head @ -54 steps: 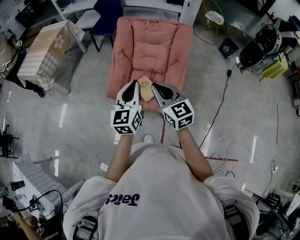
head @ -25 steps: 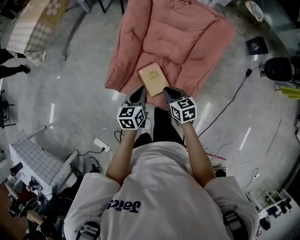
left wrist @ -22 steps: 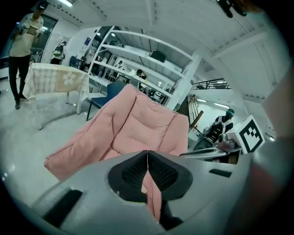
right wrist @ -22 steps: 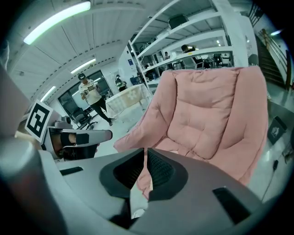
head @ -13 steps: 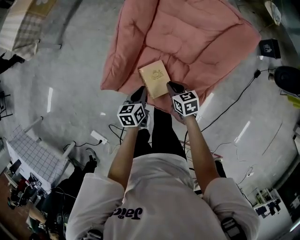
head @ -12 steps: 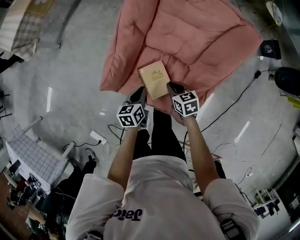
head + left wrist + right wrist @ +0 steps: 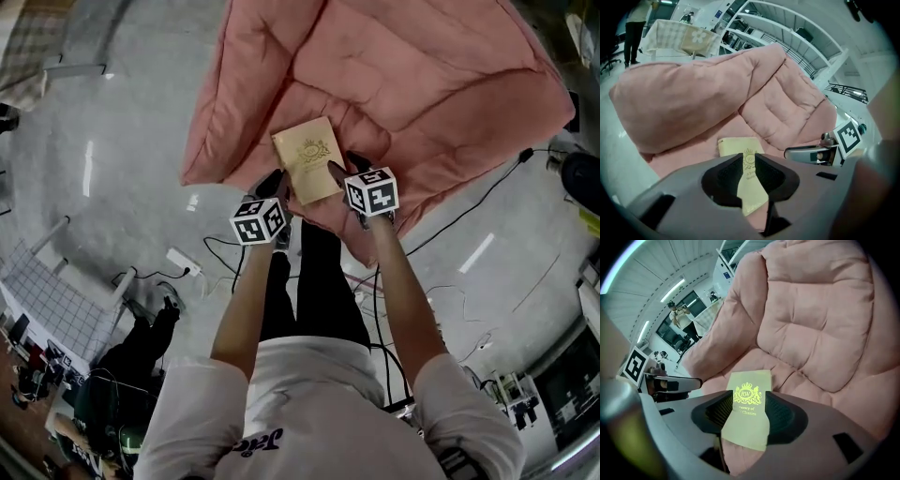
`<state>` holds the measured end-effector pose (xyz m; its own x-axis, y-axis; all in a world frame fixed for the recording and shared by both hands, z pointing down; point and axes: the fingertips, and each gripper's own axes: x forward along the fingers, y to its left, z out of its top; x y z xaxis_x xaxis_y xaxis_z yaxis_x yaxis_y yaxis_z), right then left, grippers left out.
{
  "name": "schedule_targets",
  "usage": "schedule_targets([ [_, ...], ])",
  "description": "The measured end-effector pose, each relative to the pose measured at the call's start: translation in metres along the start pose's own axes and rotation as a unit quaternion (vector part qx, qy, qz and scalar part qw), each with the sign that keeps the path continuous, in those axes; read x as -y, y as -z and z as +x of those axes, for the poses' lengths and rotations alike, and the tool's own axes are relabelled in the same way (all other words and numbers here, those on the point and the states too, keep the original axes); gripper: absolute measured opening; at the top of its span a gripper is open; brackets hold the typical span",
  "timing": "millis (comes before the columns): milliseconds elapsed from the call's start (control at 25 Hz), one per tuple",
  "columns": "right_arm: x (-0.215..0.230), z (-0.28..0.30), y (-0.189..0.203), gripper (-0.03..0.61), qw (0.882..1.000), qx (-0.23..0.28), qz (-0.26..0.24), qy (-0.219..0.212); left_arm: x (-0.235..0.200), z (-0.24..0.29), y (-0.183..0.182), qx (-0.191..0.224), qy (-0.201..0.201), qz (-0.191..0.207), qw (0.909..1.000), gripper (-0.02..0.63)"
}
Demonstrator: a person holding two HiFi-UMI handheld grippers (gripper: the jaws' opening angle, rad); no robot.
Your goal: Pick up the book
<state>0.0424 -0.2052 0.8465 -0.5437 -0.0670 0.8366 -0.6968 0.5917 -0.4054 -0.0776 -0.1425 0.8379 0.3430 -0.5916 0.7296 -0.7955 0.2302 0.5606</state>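
A tan book [image 7: 307,159] with a gold crest lies flat on the front of a pink cushion chair [image 7: 403,75]. My left gripper [image 7: 274,180] hangs by the book's near left corner. Its jaws have just been opening and stand a narrow gap apart, with nothing pressed between them. In the left gripper view the book [image 7: 736,145] shows through that gap [image 7: 749,159]. My right gripper [image 7: 354,164] hangs by the near right corner. Its jaws have just been opening and stand wide. The book [image 7: 751,380] lies beyond them [image 7: 749,398], not gripped.
The chair stands on a grey floor with black cables [image 7: 459,216] on its right and a white power strip [image 7: 183,262] on its left. A cloth-covered table [image 7: 689,40] and a standing person [image 7: 679,315] are far behind.
Both grippers have come down towards the chair and now flank the book's near corners. The book and cushion look larger as the head has lowered.
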Motion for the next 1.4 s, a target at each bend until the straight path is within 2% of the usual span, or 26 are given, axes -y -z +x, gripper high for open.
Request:
schedule_targets([
  [80, 0.009, 0.013, 0.009, 0.213, 1.0, -0.009, 0.009, -0.003, -0.005, 0.011, 0.012, -0.008, 0.005, -0.019, 0.9998, 0.112],
  [320, 0.028, 0.053, 0.025, 0.221, 0.999, -0.04, 0.022, -0.014, -0.033, 0.043, 0.026, -0.022, 0.004, -0.071, 0.9972, 0.213],
  [680, 0.033, 0.082, 0.037, 0.221, 0.997, -0.06, 0.036, -0.031, -0.052, 0.066, 0.047, -0.043, 0.021, -0.131, 0.9902, 0.23],
  [880, 0.032, 0.088, 0.043, 0.218, 0.994, -0.056, 0.076, -0.058, -0.057, 0.076, 0.061, -0.052, 0.02, -0.14, 0.9886, 0.235],
  [1000, 0.031, 0.09, 0.043, 0.193, 0.993, -0.055, 0.081, -0.063, -0.058, 0.08, 0.061, -0.046, 0.02, -0.154, 0.9868, 0.223],
  [1240, 0.03, 0.09, 0.041, 0.187, 0.995, -0.054, 0.077, -0.044, -0.059, 0.081, 0.061, -0.056, 0.022, -0.155, 0.9861, 0.213],
  [1400, 0.025, 0.08, 0.042, 0.187, 0.993, -0.042, 0.102, -0.029, -0.053, 0.072, 0.055, -0.062, 0.015, -0.136, 0.9887, 0.213],
])
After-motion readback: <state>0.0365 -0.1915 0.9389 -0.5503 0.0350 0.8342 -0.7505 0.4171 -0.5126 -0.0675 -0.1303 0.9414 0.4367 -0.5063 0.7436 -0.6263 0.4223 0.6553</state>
